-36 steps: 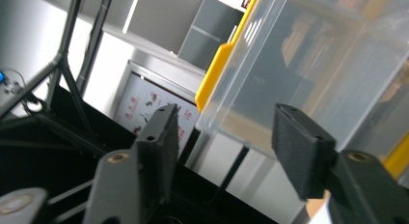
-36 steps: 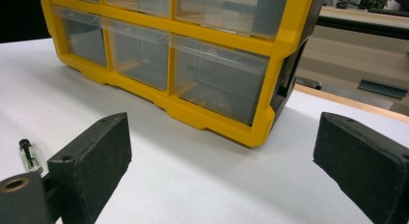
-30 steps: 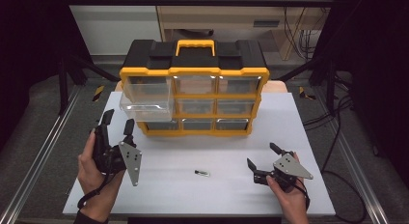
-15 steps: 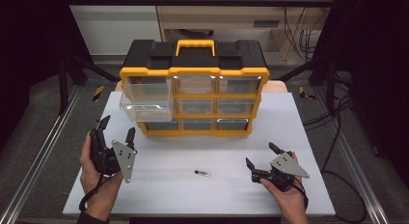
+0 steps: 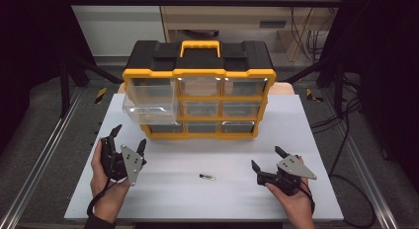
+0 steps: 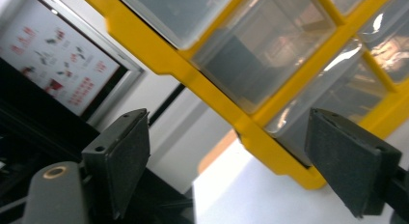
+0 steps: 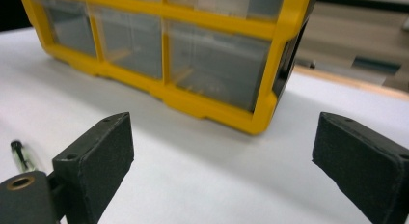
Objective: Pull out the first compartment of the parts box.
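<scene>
On the white desk (image 5: 163,189), a small bagged screw (image 5: 207,177) lies nearest, in front of the yellow drawer organizer (image 5: 197,98), flanked by the left gripper (image 5: 128,140) and right gripper (image 5: 269,160), fingers spread and empty, the organizer's upper-left drawer (image 5: 149,101) pulled out.

Left hand (image 5: 106,172): low, at the left, gripping its tool
Left gripper (image 5: 128,138): jaws wide apart, empty
Right hand (image 5: 291,202): low, at the right
Right gripper (image 5: 268,158): jaws wide apart, empty

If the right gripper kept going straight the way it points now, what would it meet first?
Most likely the yellow organizer: the open right gripper looks along bare white table at its lower right drawer. The small bagged item lies off to one side.
</scene>
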Demonstrator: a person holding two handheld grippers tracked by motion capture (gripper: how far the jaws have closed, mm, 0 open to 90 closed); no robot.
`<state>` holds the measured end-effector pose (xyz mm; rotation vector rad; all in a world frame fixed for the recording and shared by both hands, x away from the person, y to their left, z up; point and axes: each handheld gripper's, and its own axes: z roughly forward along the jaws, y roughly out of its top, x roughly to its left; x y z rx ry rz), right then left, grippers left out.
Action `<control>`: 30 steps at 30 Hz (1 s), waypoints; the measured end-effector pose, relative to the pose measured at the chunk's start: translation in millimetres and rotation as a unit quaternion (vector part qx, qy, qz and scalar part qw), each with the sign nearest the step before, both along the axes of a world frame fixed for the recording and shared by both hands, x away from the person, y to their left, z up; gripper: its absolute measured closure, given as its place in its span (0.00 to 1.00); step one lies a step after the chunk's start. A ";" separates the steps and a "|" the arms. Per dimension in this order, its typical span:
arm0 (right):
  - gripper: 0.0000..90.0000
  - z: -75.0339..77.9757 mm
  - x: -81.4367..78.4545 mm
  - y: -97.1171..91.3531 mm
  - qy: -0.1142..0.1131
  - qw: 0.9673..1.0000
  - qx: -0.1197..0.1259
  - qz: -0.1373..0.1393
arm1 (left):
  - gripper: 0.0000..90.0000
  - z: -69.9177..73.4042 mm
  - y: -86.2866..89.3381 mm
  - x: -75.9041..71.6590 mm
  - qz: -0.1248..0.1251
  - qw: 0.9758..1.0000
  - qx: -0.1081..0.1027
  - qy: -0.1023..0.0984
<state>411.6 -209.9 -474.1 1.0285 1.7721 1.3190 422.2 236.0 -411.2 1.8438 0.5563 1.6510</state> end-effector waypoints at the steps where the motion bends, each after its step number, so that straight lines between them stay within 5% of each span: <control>1: 0.08 0.9 0.6 1.1 0.010 1.000 -0.007 0.001 | 0.16 -1.5 0.5 0.5 -0.004 1.000 -0.006 0.003; 6: 0.07 5.8 1.6 4.4 0.040 0.999 -0.024 0.008 | 0.13 -8.9 1.1 2.7 -0.024 0.998 -0.039 0.039; 13: 0.06 11.7 3.0 7.7 0.070 0.996 -0.045 0.010 | 0.11 -22.0 10.5 8.5 -0.060 0.989 -0.112 0.077; 23: 0.09 18.9 12.8 14.2 0.091 0.994 -0.064 -0.004 | 0.08 -28.2 19.7 12.9 -0.074 0.981 -0.150 0.098; 27: 0.09 24.0 16.6 16.8 0.100 0.993 -0.068 -0.002 | 0.06 -32.3 18.2 14.4 -0.081 0.979 -0.149 0.114; 30: 0.09 26.8 20.2 18.8 0.115 0.991 -0.064 0.003 | 0.06 -33.6 19.6 13.5 -0.084 0.975 -0.167 0.123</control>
